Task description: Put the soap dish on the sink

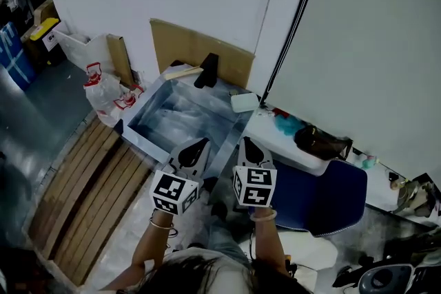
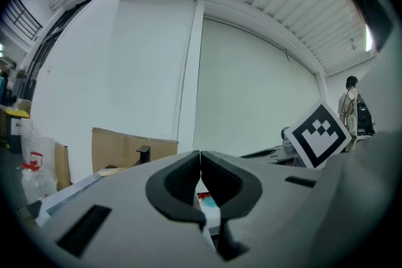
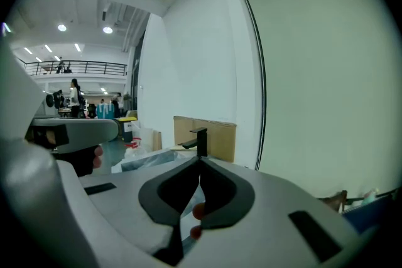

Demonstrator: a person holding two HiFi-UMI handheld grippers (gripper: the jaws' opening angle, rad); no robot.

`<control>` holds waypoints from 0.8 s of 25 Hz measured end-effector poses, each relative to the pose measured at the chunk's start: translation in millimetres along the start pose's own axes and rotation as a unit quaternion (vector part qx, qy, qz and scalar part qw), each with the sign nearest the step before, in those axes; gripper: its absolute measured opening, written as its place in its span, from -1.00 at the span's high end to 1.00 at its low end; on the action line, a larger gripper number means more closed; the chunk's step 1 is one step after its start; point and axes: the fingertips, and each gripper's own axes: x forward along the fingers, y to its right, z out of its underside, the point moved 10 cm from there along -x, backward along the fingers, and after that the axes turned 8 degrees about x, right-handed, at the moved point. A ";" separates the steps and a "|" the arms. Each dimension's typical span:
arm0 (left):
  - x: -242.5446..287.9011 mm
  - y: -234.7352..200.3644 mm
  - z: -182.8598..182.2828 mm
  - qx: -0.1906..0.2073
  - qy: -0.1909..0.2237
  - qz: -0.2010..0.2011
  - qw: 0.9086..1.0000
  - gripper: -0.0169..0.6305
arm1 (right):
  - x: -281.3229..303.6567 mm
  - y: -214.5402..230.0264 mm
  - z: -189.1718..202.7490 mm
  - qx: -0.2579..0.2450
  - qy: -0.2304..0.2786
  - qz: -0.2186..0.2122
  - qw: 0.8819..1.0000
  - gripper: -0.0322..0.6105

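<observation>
A steel sink (image 1: 141, 136) wrapped in clear plastic stands in the middle of the head view, with a black faucet (image 1: 207, 70) at its back rim. A small white rounded dish, apparently the soap dish (image 1: 244, 102), lies at the sink's right rear corner. My left gripper (image 1: 199, 143) hovers over the sink's front right corner, jaws shut and empty. My right gripper (image 1: 245, 142) is beside it, just right of the sink, also shut on nothing. The faucet (image 3: 198, 138) shows straight ahead in the right gripper view. The left gripper view (image 2: 200, 157) shows closed jaws and the faucet (image 2: 144, 153) to the left.
Cardboard (image 1: 200, 48) leans on the wall behind the sink. A wooden pallet (image 1: 89, 196) lies at the left, with plastic bags (image 1: 103, 87) beyond it. To the right is a white table (image 1: 275, 141) with a teal thing (image 1: 286, 124) and a dark bag (image 1: 320, 142), and a blue chair (image 1: 324, 197).
</observation>
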 end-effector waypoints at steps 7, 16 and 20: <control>-38.8 10.5 -11.7 0.004 0.013 -0.004 1.000 0.92 | -46.5 -23.6 -1.1 -0.002 0.026 0.002 1.000 0.82; -76.7 28.9 -21.1 0.007 0.029 -0.002 1.000 0.92 | -92.5 -44.0 0.5 -0.002 0.049 -0.001 0.999 0.82; -93.0 37.3 -26.1 0.011 0.040 0.001 0.999 0.92 | -107.3 -49.1 6.3 0.011 0.054 -0.001 0.998 0.82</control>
